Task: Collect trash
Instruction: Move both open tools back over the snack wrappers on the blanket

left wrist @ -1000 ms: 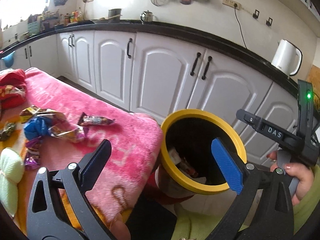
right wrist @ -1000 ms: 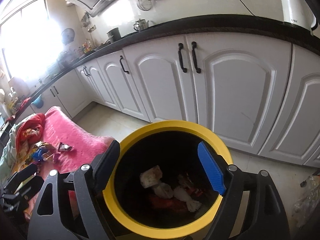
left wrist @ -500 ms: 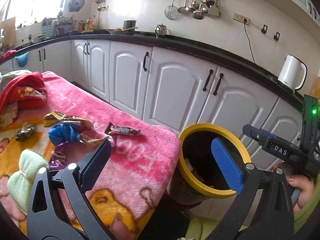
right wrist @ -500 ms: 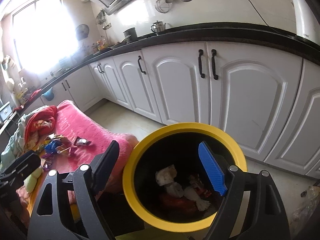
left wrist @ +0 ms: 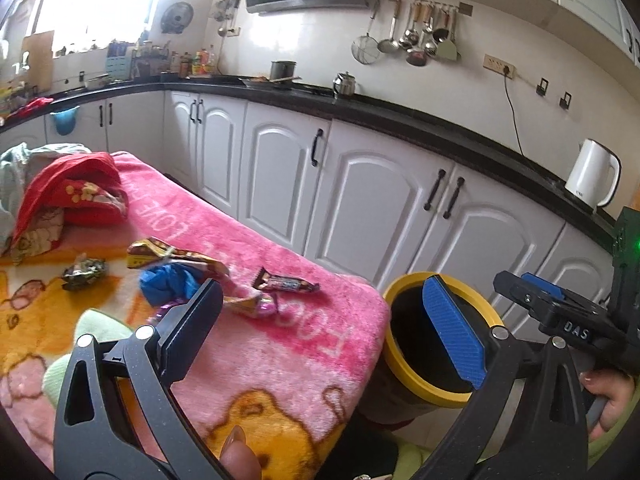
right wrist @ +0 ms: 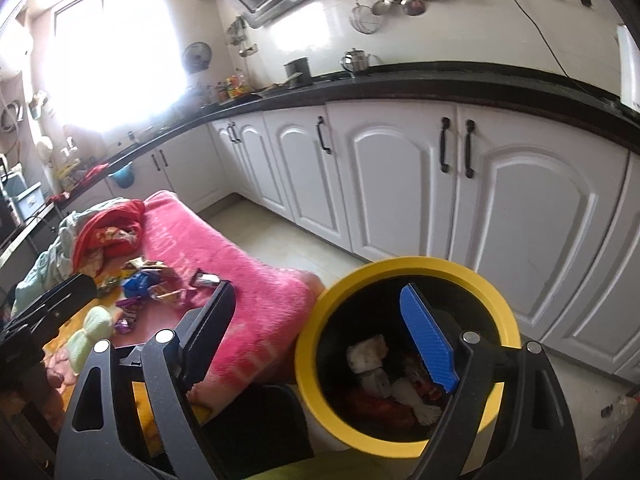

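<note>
A black bin with a yellow rim [left wrist: 404, 280] [right wrist: 320, 308] stands at the end of the pink blanket [left wrist: 288, 344] [right wrist: 248, 280]; crumpled paper and wrappers [right wrist: 372, 360] lie inside. On the blanket lie a dark candy bar wrapper [left wrist: 286, 281] [right wrist: 206, 278], a blue crumpled wrapper [left wrist: 168, 280] [right wrist: 138, 282], a gold wrapper [left wrist: 160, 252] and a small dark wrapper [left wrist: 84, 274]. My left gripper [left wrist: 324, 320] is open and empty above the blanket's edge. My right gripper [right wrist: 320, 336] is open and empty over the bin's left rim; it also shows in the left wrist view [left wrist: 560, 316].
White cabinets [left wrist: 360, 200] under a black counter run behind. A white kettle [left wrist: 592, 176] stands on the counter. Red and pale clothes [left wrist: 72, 196] lie at the blanket's far end. A pale green soft item [right wrist: 90, 332] lies near the wrappers.
Both grippers have pulled back and swung left away from the bin. More of the blanket and wrappers shows now. Both stay open.
</note>
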The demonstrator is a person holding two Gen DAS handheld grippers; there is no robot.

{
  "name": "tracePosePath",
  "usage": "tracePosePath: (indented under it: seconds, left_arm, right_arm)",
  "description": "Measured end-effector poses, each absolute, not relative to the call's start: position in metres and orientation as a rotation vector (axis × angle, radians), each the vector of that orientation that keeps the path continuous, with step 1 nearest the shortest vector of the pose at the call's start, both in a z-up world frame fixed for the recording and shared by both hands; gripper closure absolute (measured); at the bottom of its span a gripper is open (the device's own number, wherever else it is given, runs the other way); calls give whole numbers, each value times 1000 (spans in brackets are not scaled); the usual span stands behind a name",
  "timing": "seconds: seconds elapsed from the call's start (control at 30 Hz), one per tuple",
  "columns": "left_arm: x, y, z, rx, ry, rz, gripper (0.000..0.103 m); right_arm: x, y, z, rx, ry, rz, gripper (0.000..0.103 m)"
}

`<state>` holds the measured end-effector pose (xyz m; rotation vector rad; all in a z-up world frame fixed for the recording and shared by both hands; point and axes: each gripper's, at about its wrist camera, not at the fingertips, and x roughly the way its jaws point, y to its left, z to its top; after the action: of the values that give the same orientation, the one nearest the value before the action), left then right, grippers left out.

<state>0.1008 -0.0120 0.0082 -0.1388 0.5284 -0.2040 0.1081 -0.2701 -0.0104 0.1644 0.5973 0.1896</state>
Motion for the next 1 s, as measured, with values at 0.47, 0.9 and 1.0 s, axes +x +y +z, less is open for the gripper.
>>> tracePosePath:
  seconds: [0.47, 0.9, 1.0]
  left_arm:
    - [103, 48, 15, -209, 501, -94, 11]
    - [111, 107, 12, -280, 503, 23, 11]
    - [113, 120, 9, -297, 509, 47, 11]
  right_arm:
    - [106, -209, -5, 81, 604, 305, 21]
    - [112, -167, -15, 33, 640, 383, 21]
    - [115, -159, -15, 26, 641, 397, 21]
